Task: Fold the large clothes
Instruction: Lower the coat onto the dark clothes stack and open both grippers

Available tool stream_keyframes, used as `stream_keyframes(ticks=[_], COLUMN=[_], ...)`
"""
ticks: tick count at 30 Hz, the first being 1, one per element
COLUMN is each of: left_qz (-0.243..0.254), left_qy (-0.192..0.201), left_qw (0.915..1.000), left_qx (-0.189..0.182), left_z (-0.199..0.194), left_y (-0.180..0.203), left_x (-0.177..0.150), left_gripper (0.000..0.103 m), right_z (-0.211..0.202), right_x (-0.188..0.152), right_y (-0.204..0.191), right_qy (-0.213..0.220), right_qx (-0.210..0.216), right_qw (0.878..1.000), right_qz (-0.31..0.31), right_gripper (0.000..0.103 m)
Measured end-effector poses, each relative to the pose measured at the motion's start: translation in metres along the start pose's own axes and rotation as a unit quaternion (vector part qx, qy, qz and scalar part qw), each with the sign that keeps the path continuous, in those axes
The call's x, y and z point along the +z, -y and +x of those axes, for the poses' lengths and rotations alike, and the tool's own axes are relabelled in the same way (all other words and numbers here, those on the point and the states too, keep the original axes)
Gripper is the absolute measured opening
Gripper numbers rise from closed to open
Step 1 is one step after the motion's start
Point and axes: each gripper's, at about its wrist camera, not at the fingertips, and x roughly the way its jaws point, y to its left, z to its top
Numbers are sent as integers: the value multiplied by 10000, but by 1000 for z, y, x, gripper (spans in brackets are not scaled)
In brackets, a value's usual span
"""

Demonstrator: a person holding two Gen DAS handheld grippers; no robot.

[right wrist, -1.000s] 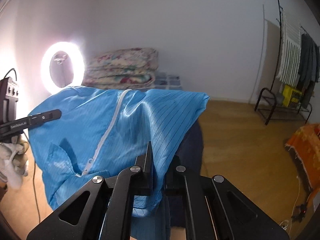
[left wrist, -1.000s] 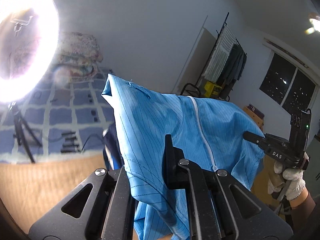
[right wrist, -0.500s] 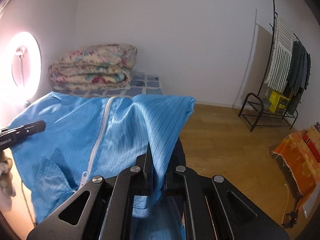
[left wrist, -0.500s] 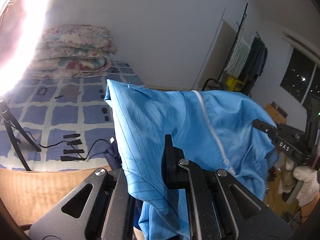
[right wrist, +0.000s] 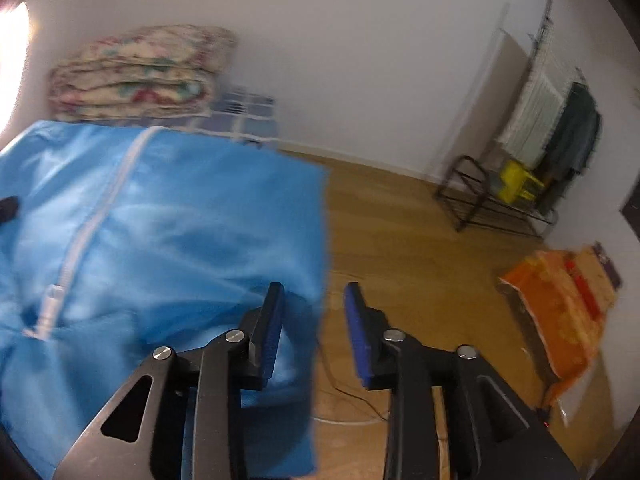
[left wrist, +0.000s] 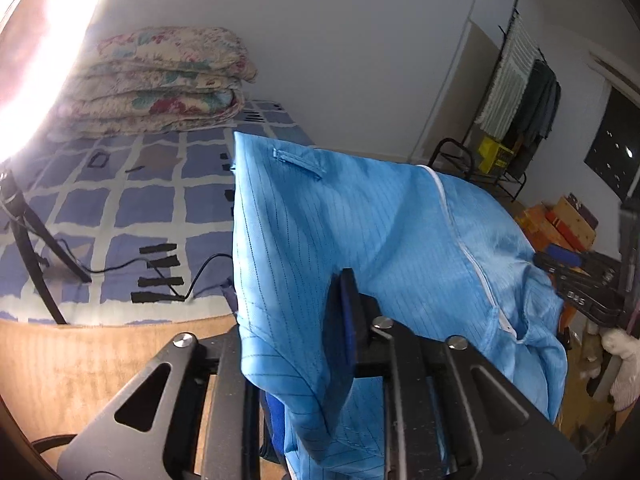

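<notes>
Both hand-held grippers dropped lower since the earlier frame, jaws now opening. Right hand-held gripper (right wrist: 312, 332) released, blue garment (right wrist: 160, 216) slipping off its edge. Left hand-held gripper (left wrist: 304, 340) has cloth draped between loosening jaws, likely letting it fall toward the bed (left wrist: 120, 208) beyond for folding.

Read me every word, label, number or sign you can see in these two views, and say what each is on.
No text can be read.
Pale marking, too small and blurred to read: on the body of the right gripper, seen in the left wrist view; its jaws are opening, the blue garment's edge between them.
Yellow crate: no legible print.
</notes>
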Motion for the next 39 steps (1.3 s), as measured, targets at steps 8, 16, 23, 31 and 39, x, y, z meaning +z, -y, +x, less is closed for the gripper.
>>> stream_keyframes(ticks=[8, 16, 23, 31, 39], left_qz=[-249, -81, -38, 223, 400], left_qy=[152, 137, 124, 183, 358], left_qw=[9994, 9997, 9998, 9996, 9985], left_qx=[178, 206, 133, -30, -123], left_z=[-17, -37, -68, -143, -252], left_y=[-14, -9, -8, 15, 49], left_x=[-3, -12, -21, -38, -61], left_gripper=[43, 43, 43, 43, 43], right_z=[-50, -22, -45, -103, -194], right_x=[-15, -32, -43, -47, -64], right_y=[33, -5, 29, 28, 15], right_qy=[751, -139, -209, 70, 275], right_qx=[1325, 525, 560, 804, 1047], right_qw=[9856, 9977, 9977, 9957, 9930], right_qz=[739, -411, 310, 462, 480], right_gripper=[35, 35, 35, 35, 35])
